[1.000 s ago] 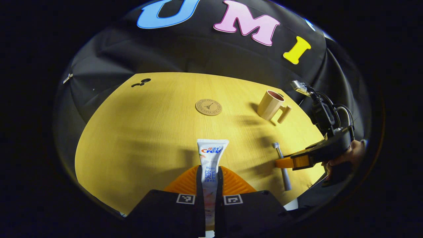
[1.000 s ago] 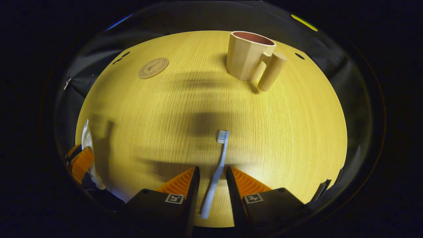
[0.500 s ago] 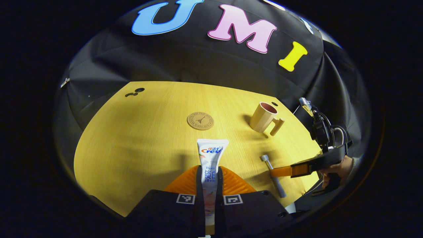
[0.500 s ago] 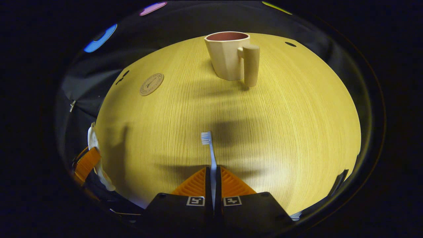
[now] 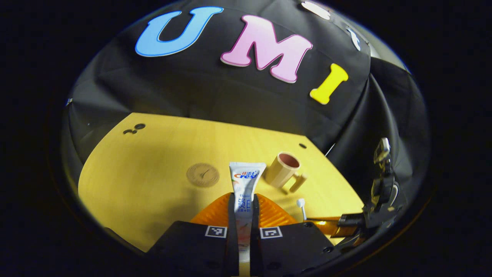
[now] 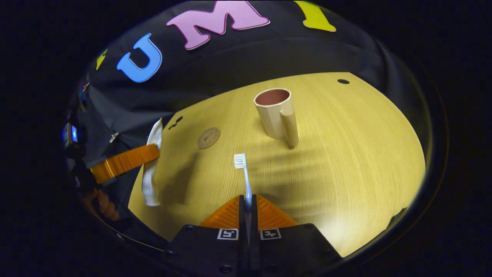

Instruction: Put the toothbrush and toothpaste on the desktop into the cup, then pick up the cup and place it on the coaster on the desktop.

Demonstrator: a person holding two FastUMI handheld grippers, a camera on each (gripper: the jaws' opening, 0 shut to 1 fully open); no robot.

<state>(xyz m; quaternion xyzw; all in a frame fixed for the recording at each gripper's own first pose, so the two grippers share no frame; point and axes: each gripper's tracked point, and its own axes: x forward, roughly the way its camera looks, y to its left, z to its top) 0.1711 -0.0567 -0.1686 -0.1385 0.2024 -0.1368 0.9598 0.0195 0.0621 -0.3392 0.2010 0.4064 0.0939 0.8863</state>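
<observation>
Left tool (image 5: 243,209) pinches the toothpaste (image 5: 245,181), right tool (image 6: 248,202) pinches the toothbrush (image 6: 243,175), both lifted off the surface (image 6: 346,154). Ahead stands the empty cup (image 6: 273,113), coaster (image 6: 208,137) to its left. Nothing loaded yet; both drops and the cup move remain. A second ago the toothbrush lay flat between spread fingers.

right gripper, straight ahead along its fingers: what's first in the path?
Judging from the right gripper view, the right gripper, shut on the toothbrush, points at bare desktop. The cup sits just right of that line, farther off; depth unclear.
</observation>
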